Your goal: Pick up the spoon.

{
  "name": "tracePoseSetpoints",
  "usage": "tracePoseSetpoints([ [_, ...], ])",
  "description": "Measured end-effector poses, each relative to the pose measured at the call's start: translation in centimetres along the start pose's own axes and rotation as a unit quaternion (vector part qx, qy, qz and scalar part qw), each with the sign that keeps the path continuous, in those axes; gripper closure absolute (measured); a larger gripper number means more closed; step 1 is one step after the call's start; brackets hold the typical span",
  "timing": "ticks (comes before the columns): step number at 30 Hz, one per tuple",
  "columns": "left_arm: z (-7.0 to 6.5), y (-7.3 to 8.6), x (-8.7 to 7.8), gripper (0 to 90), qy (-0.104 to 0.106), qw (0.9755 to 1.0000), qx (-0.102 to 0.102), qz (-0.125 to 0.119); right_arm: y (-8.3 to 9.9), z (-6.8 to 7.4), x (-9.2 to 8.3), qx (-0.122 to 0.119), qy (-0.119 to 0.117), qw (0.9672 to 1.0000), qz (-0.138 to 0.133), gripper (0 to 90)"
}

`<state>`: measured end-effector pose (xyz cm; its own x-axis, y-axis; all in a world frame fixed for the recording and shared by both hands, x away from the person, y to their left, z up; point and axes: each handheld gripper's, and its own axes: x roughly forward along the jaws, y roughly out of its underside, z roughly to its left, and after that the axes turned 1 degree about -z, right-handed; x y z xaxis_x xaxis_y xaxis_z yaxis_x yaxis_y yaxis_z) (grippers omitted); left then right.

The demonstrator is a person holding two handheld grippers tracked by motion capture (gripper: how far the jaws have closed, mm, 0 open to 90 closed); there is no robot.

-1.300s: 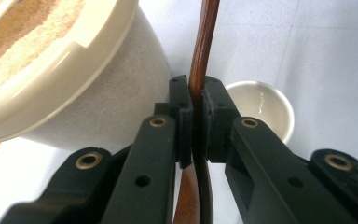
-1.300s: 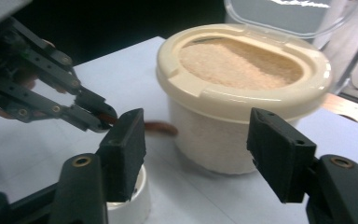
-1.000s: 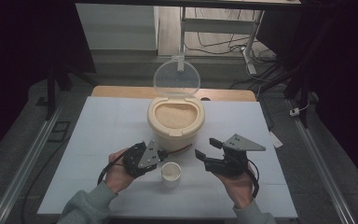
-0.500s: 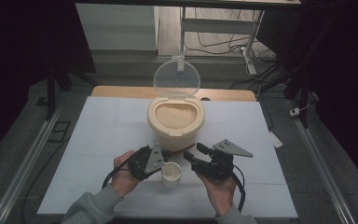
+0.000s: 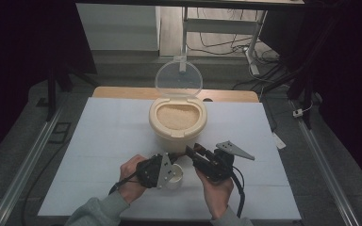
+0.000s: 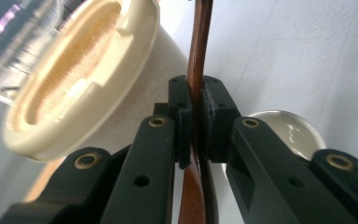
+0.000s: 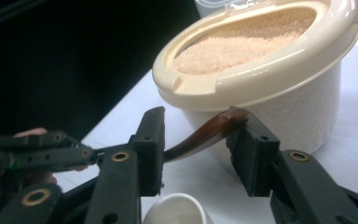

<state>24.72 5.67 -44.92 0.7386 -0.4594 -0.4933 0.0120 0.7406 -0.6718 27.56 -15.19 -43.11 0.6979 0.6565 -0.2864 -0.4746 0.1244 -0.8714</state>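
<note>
A brown spoon (image 6: 199,42) stands between the pads of my left gripper (image 6: 196,109), which is shut on its handle. The spoon's bowl end (image 7: 205,133) reaches across to my right gripper (image 7: 196,140). Those jaws have just been closing and stand on either side of the spoon end, a gap still showing at the left pad. Both grippers (image 5: 172,160) (image 5: 192,151) meet just above a small white cup (image 5: 173,176), in front of a cream container (image 5: 176,125) of rice with its clear lid (image 5: 178,77) raised.
The white table top (image 5: 99,141) spreads wide to the left and right of the container. A wooden board (image 5: 122,92) lies behind it. Metal rails (image 5: 28,160) run along both table sides, and cables lie on the floor (image 5: 264,61) beyond.
My right gripper has moved left to the spoon above the cup, and its jaws have narrowed. My left gripper has shifted a little right and down with the spoon.
</note>
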Motion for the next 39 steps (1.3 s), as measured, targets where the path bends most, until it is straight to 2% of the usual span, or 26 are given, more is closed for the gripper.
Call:
tracePoseSetpoints([
  [1,-0.3,-0.2,-0.1,82.3,-0.011,0.9999,0.010,-0.003,-0.1,0.0,0.0,0.001,-0.002,1.0000,-0.004,60.6],
  [8,-0.8,-0.4,-0.3,80.1,-0.028,0.9992,0.029,-0.007,-0.5,-0.2,-0.3,0.005,-0.016,0.9997,-0.017,67.9],
  [10,-0.9,-0.5,-0.4,78.6,-0.027,0.9991,0.032,-0.011,-0.7,-0.3,-0.5,0.005,-0.025,0.9995,-0.021,72.1],
  [12,-0.8,-0.5,-0.4,78.4,-0.022,0.9993,0.026,-0.017,-0.8,-0.4,-0.6,0.000,-0.032,0.9993,-0.022,75.2],
  [16,-0.7,-0.4,-0.4,77.6,-0.015,0.9995,0.025,-0.015,-0.7,-0.4,-0.6,0.003,-0.048,0.9985,-0.024,79.4],
  [17,-0.7,-0.4,-0.3,76.8,-0.013,0.9995,0.024,-0.015,-0.8,-0.1,-0.6,-0.004,-0.059,0.9979,-0.027,83.5],
  [19,-0.6,-0.4,-0.2,76.6,-0.008,0.9996,0.020,-0.017,-0.8,0.3,-0.7,-0.024,-0.057,0.9977,-0.028,83.7],
  [22,-0.2,-0.2,-0.4,74.9,0.002,0.9996,0.005,-0.027,-0.9,0.2,-0.9,-0.024,-0.069,0.9967,-0.036,83.9],
  [24,0.0,-0.1,-0.6,68.6,0.007,0.9993,-0.008,-0.035,-1.1,0.1,-1.0,-0.033,-0.068,0.9964,-0.040,83.8],
  [25,0.2,-0.1,-0.6,68.6,0.013,0.9990,-0.017,-0.040,-1.1,0.1,-1.0,-0.033,-0.068,0.9964,-0.040,83.8],
  [26,0.4,0.0,-0.7,64.3,0.021,0.9983,-0.031,-0.044,-1.2,0.0,-1.2,-0.040,-0.067,0.9959,-0.046,83.8],
  [27,0.6,0.1,-0.9,55.0,0.030,0.9974,-0.045,-0.048,-1.6,-0.2,-1.6,-0.047,-0.073,0.9947,-0.056,83.9],
  [29,1.2,0.4,-1.3,48.4,0.052,0.9937,-0.082,-0.056,-1.9,-0.5,-2.1,-0.048,-0.078,0.9936,-0.066,83.8],
  [30,1.5,0.7,-1.5,48.4,0.062,0.9909,-0.102,-0.062,-1.9,-0.5,-2.1,-0.048,-0.078,0.9936,-0.066,83.8],
  [32,2.2,1.3,-1.9,42.4,0.091,0.9842,-0.140,-0.059,-2.3,-0.8,-2.5,-0.053,-0.083,0.9925,-0.073,83.9],
  [35,3.0,2.7,-2.5,34.3,0.126,0.9734,-0.183,-0.056,-3.0,-1.3,-3.2,-0.062,-0.084,0.9908,-0.087,83.9],
  [36,3.2,3.2,-2.7,32.9,0.128,0.9717,-0.192,-0.052,-3.1,-1.4,-3.3,-0.063,-0.086,0.9903,-0.090,83.9],
  [39,3.6,4.8,-3.4,31.2,0.122,0.9690,-0.210,-0.042,-3.3,-1.7,-3.5,-0.066,-0.086,0.9896,-0.094,83.9],
])
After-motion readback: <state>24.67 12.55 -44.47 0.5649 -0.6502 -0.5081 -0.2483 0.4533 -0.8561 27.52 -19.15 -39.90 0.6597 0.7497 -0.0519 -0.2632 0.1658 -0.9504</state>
